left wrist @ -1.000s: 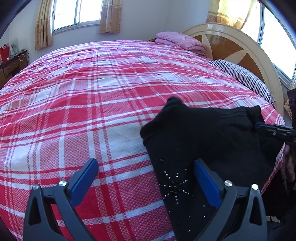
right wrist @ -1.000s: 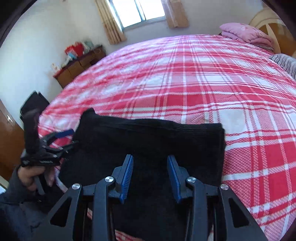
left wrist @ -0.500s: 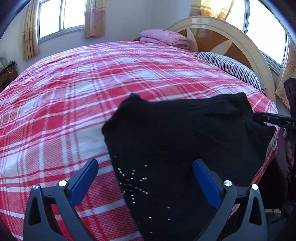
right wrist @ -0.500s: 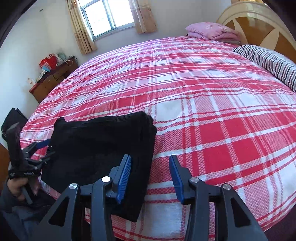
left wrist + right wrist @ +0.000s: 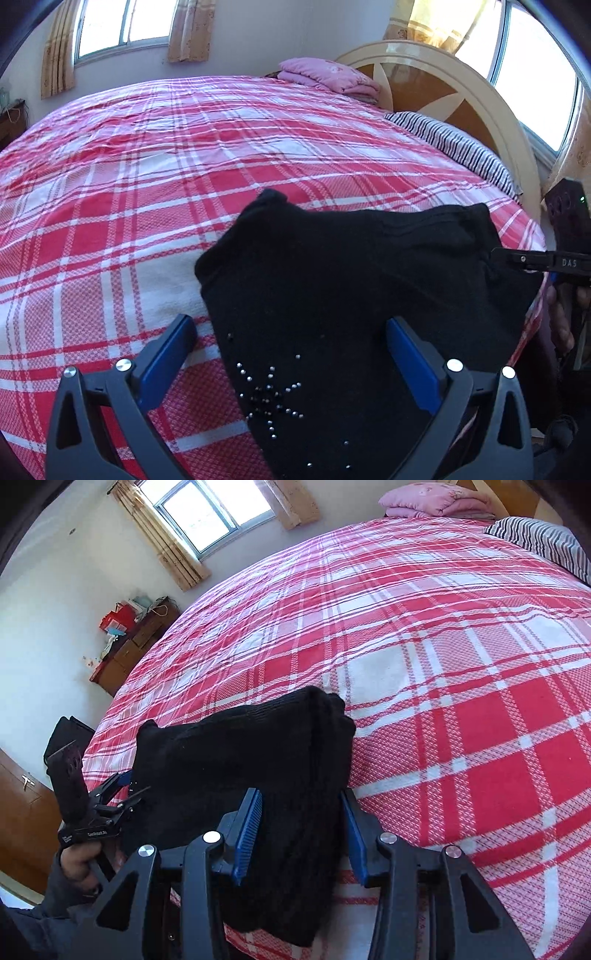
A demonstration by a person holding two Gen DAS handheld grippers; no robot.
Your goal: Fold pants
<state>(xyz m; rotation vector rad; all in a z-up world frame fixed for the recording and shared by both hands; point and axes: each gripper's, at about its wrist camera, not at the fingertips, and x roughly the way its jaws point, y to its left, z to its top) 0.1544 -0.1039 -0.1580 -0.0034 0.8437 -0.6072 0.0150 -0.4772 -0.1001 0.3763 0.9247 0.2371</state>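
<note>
The folded pants lie crosswise between both grippers; the left gripper is spread wide, the right gripper parted astride the right-hand edge.

Both grippers, the left gripper and the right gripper, have black frames, blue ribbed pads and silver screws (one side is marked "DAS"); the sleeve is dark grey.

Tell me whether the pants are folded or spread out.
Folded. The pants lie as a compact black stack at the bed's near edge, with layered edges showing at the right end.
</note>
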